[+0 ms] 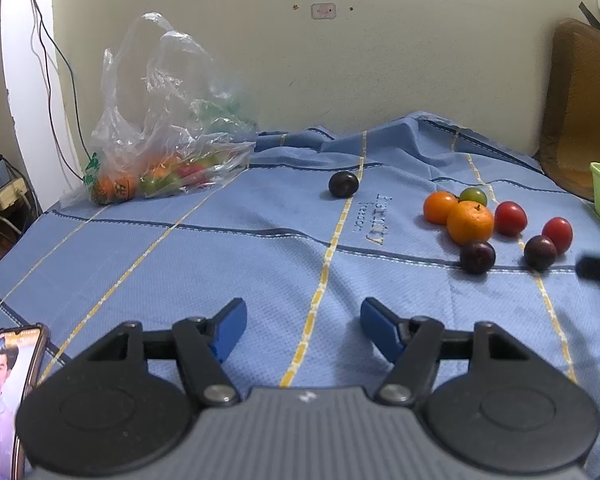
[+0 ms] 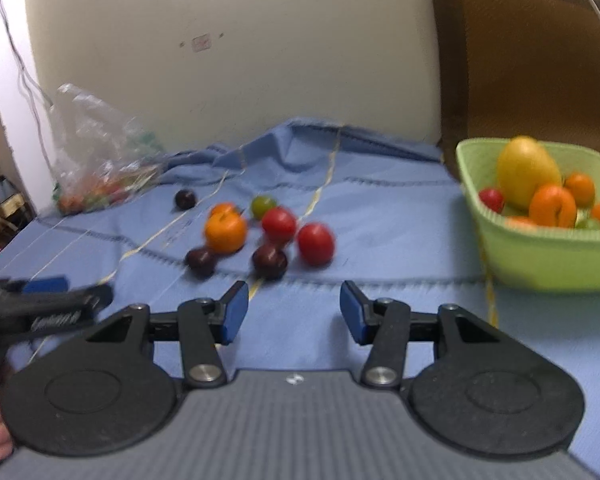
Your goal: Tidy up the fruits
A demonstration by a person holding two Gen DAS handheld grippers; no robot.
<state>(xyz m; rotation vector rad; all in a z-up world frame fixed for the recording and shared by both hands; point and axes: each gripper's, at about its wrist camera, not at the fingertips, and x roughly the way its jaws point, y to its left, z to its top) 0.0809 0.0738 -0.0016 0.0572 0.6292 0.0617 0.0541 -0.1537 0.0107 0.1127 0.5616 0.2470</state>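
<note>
basket (image 2: 540,264) holds fruit | left gripper (image 1: 303,330) empty | right gripper (image 2: 294,312) empty

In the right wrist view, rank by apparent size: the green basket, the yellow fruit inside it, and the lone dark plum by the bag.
1. green basket
2. yellow fruit
3. lone dark plum, though it sits farther away, which shrinks it.

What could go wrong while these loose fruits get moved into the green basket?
1. The round dark plum touches a red tomato, so the open right gripper could nudge both rolling.
2. The green plastic basket is already heaped; additions may tumble out.
3. The wrinkled blue cloth could snag fingers.
</note>
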